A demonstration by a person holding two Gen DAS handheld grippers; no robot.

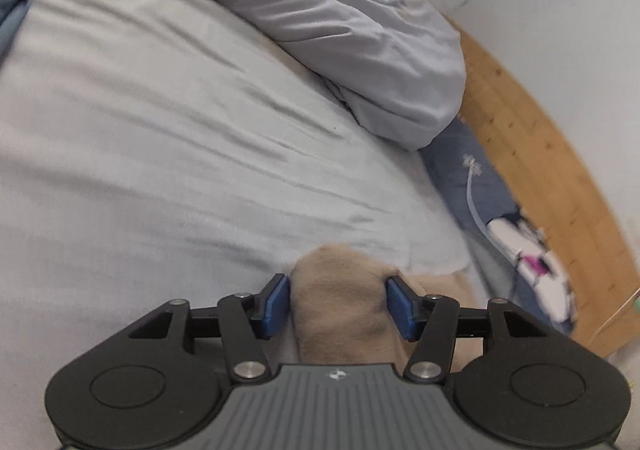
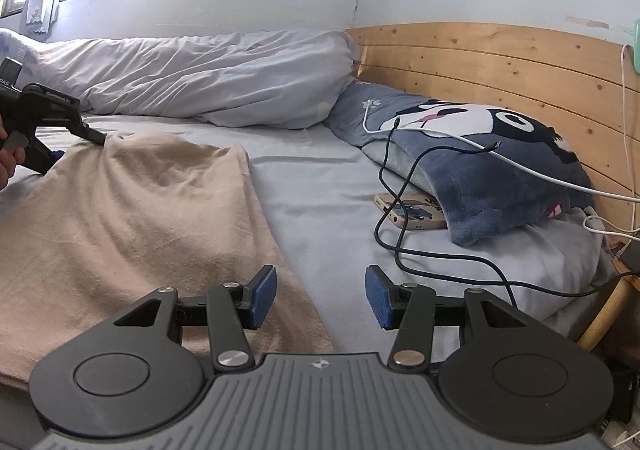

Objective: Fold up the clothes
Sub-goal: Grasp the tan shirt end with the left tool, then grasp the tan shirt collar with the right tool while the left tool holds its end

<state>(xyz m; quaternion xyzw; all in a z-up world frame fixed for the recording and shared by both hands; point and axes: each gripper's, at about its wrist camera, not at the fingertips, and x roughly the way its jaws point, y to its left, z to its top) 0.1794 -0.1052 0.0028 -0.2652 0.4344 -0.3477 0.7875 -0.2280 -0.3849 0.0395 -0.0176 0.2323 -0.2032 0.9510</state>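
A beige garment (image 2: 120, 217) lies spread on the bed (image 2: 320, 185), covering its near left part and running up toward the duvet (image 2: 208, 81) bunched along the far edge.

The left gripper (image 1: 338, 304) has a bunched fold of the garment (image 1: 340, 302) between its blue pads (image 1: 276, 306), which press against the cloth on both sides; the jaws stand partly closed on that fold. In the right wrist view the left gripper (image 2: 94, 137) sits at the garment's far left corner, lifting it into a ridge, with a hand (image 2: 8, 161) on its handle.

The right gripper (image 2: 320, 298) hovers over the bed's near edge, just beside the garment's right hem. Its jaws are wide apart and hold nothing.

At the bed's right end a blue pillow (image 2: 488, 157) leans against the wooden headboard (image 2: 480, 61). A phone (image 2: 408, 213) lies partly under the pillow, with a black cable (image 2: 440, 254) and a white cable (image 2: 520, 165) trailing across.
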